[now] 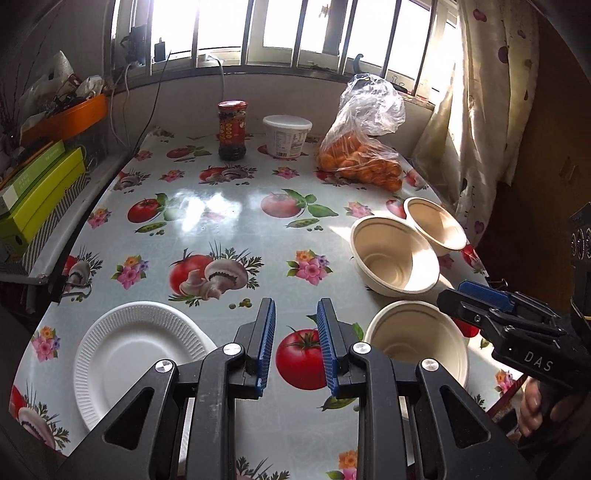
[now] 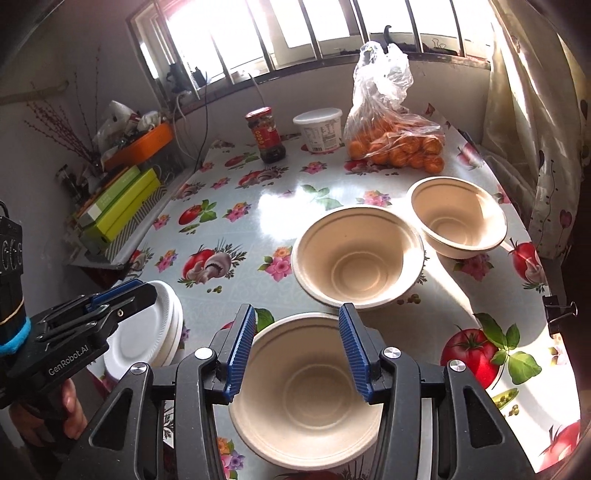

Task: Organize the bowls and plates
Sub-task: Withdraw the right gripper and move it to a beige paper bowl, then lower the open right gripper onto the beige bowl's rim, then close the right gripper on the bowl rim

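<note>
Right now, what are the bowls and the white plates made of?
The nearest bowl looks like pressed paper pulp: matte beige with moulded rings inside. The other two bowls look the same. The white plates seem to be thin paper or foam: dull white with ribbed rims.

A worktop (image 1: 229, 221) covered in glossy oilcloth printed with tomatoes, mushrooms and flowers stands against a pale wall (image 1: 280, 92) under a barred window (image 1: 280, 29). Strong daylight pours through the bars and glares off the cloth. On the right hangs a cream curtain (image 1: 491, 110) with dark red spots, sunlit along its folds. To the left, a lower side shelf (image 1: 55, 221) runs along the worktop's edge.
</note>
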{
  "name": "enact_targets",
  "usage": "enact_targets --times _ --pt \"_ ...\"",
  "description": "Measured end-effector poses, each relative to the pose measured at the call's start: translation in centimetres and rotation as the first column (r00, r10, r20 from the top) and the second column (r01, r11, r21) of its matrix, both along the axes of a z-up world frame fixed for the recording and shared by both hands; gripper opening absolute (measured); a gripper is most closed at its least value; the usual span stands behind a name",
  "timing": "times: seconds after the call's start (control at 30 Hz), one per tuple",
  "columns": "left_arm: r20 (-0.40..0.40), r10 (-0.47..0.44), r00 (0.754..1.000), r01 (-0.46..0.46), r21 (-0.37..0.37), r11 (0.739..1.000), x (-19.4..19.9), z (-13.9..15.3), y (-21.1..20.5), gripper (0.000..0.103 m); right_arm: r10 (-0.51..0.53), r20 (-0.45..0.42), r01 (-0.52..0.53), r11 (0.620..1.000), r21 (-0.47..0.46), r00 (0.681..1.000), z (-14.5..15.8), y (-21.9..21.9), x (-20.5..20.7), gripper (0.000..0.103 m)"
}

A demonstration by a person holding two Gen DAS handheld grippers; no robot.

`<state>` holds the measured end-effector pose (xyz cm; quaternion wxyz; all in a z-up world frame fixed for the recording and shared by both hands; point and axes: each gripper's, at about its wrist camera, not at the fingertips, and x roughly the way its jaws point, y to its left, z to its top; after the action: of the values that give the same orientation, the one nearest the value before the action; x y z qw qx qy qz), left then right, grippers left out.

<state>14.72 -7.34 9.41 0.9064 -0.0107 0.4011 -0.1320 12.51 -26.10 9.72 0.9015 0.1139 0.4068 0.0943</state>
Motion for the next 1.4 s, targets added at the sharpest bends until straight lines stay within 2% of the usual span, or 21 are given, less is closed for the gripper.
enact_targets --times 0.23,0.57,0.8,0.97,1.17,1.3,1.4 --pt "0.007 -0.055 0.998 0.055 0.03 0.998 1.4 -0.3 -3.4 0.024 -0.066 0.006 0.066 0.998 0.006 0.998 -0.3 -3.6 0.0 0.048" --pt "0.011 -0.077 0.997 0.076 0.06 0.995 3.9 -0.4 -6.1 0.024 -0.103 0.012 0.103 0.995 0.011 0.995 -0.8 -6.3 1.8 0.051" --pt "-0.015 -0.074 0.997 0.074 0.011 0.997 6.3 -0.8 -6.3 0.024 -0.126 -0.003 0.126 0.992 0.012 0.992 -1.5 -8.1 3.4 0.051" --pt "-0.084 -0.067 0.994 0.06 -0.084 0.995 8.5 -1.7 -5.8 0.024 -0.113 -0.014 0.113 0.994 0.013 0.994 -2.0 -8.8 4.5 0.051" --pt "-0.101 -0.04 0.994 0.036 -0.046 0.998 9.8 -2.8 -6.3 0.024 -0.093 -0.053 0.095 0.995 0.028 0.994 -3.3 -9.0 5.9 0.051" --pt "-0.103 -0.022 0.994 0.022 0.004 1.0 10.3 -3.5 -6.9 0.024 -0.084 -0.061 0.087 0.996 0.036 0.995 -3.8 -9.0 6.4 0.051" --pt "-0.121 -0.036 0.992 0.033 -0.023 0.999 10.7 -3.8 -6.9 0.024 -0.077 -0.072 0.08 0.996 0.034 0.994 -4.2 -8.9 6.7 0.051"
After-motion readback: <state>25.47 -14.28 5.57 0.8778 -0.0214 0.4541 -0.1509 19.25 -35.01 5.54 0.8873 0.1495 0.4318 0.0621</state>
